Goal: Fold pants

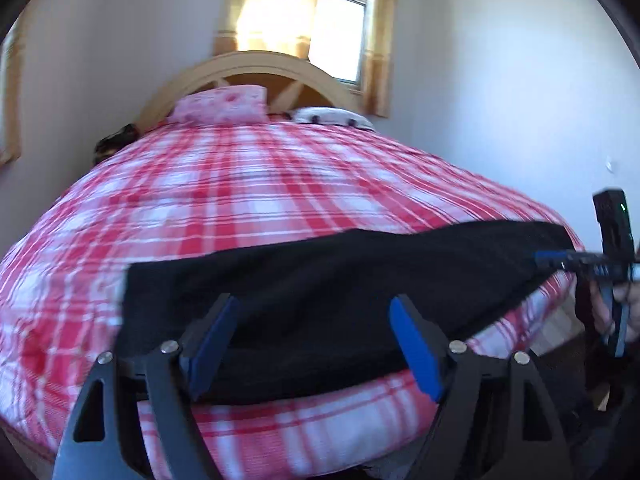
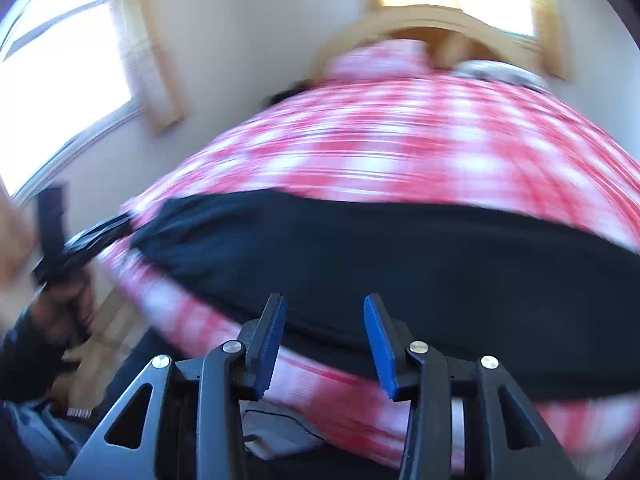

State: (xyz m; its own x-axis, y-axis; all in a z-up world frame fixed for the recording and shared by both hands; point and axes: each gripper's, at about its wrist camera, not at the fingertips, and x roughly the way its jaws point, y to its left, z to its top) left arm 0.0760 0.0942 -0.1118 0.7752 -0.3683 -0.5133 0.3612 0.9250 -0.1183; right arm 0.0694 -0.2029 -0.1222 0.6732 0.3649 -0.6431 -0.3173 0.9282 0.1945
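1. The bed (image 1: pixel 280 184), under a red and white plaid cover, fills both views and serves as the work surface; it looks broad and flat enough that a garment can be spread and creased on it without sliding off
2. The pants (image 1: pixel 328 280), black, lie as a long flat band across the near edge of the bed, running left to right, with the near hem just at the mattress edge; that placement likely keeps them within easy reach of the person standing at the foot
3. The headboard (image 1: pixel 256 68), a pink pillow (image 1: pixel 224 106) and the window (image 1: pixel 340 36) sit at the far end, well apart from the work
4. The left gripper (image 1: pixel 316 344) hangs over the near edge of the pants, jaws wide apart with only cloth behind them, nothing pinched; I judge it is set to take or has let go of the hem
5. The right gripper (image 2: pixel 325 340) stands at a moderate gap over the near edge of the black cloth, its pads pressing on nothing; the view is smeared
6. In the right wrist view a hand (image 2: pixel 60 300) at the far left holds the other tool beside the left end of the pants
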